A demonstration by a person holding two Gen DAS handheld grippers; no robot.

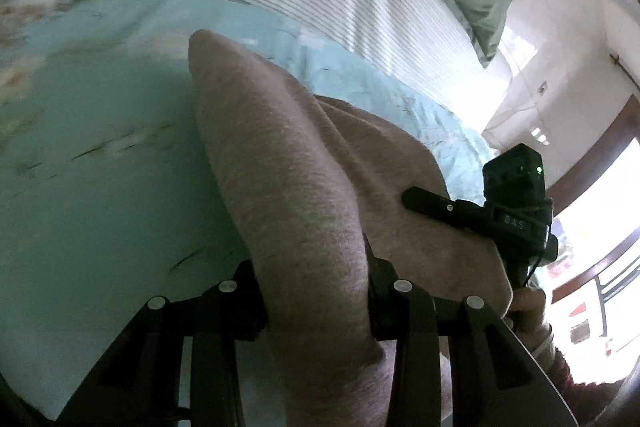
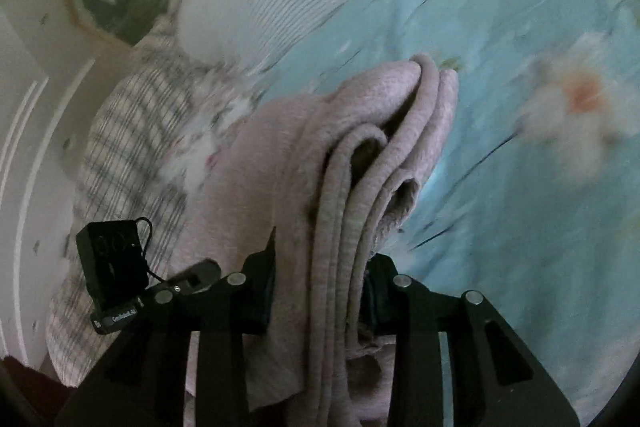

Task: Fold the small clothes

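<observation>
Blue bedsheet [image 1: 80,167] under gripped pink garment [image 2: 328,187]

My matte-black left gripper [image 1: 316,291] carries 4 round silver screws; my right gripper [image 2: 320,291] matches it.

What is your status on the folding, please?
Left claw and right claw both shut on pink garment. Garment bunched in layers, lifted over the blue bedspread. Nothing in the way.
</observation>
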